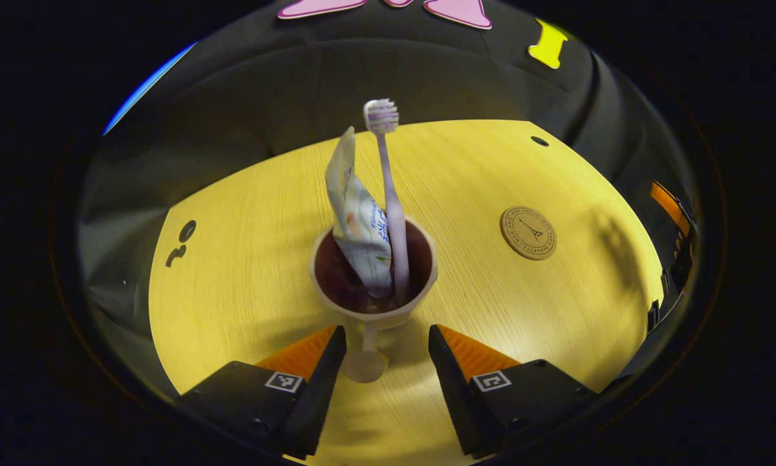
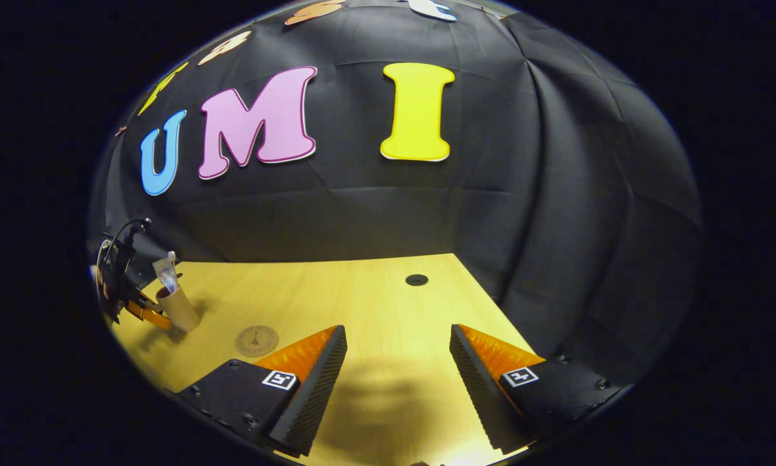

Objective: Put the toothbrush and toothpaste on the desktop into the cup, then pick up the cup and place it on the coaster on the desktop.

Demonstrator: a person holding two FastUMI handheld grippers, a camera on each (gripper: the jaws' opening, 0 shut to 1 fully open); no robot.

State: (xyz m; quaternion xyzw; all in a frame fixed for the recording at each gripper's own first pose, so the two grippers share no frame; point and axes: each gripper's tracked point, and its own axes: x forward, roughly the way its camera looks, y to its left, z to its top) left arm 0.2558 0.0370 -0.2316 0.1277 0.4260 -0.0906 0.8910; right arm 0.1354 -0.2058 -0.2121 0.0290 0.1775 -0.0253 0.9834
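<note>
A cream cup (image 1: 375,304) with a dark inside stands on the yellow wooden desktop (image 1: 245,259). Upright in it are a pink toothbrush (image 1: 391,207) and a white toothpaste tube (image 1: 358,220). My left gripper (image 1: 386,331) is open, its fingers flanking the cup's narrow lower part and round foot (image 1: 365,366) with a gap on each side. The round brown coaster (image 1: 528,233) lies bare to the cup's right. In the right gripper view, the cup (image 2: 179,309) and coaster (image 2: 256,340) sit far left. My right gripper (image 2: 397,333) hovers open over the desktop with nothing between its fingers.
A small cable hole (image 1: 540,140) (image 2: 417,279) sits near the desktop's far edge, and dark cut-outs (image 1: 184,236) mark its left side. Black cloth walls close in behind the desk. The other gripper (image 1: 676,239) shows at the right edge of the left gripper view.
</note>
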